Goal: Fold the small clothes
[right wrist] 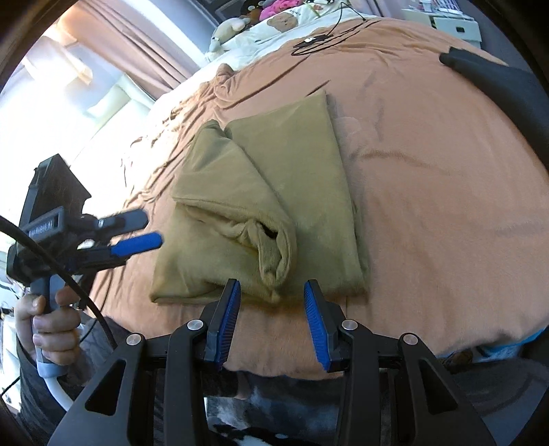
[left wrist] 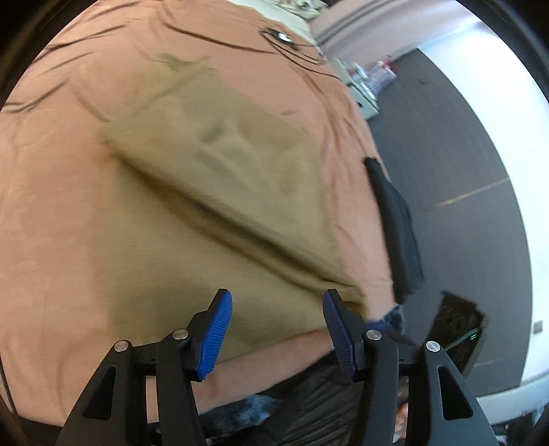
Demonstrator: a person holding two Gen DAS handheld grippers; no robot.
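Observation:
An olive-tan garment (right wrist: 274, 192) lies folded on the orange bedspread (right wrist: 429, 206), with one sleeve laid diagonally across it. In the left wrist view the garment (left wrist: 206, 192) fills the middle, blurred. My left gripper (left wrist: 276, 305) is open and empty, just above the garment's near edge. It also shows in the right wrist view (right wrist: 144, 230), open, at the garment's left side. My right gripper (right wrist: 271, 291) is open and empty, just short of the garment's near edge by the sleeve cuff (right wrist: 274, 254).
A black garment (left wrist: 398, 223) hangs over the bed's right edge, above dark floor (left wrist: 463, 137). Pillows and soft toys (right wrist: 274, 24) lie at the head of the bed. A black cable with a small device (right wrist: 308, 43) lies on the bedspread. Curtains (right wrist: 137, 44) hang at left.

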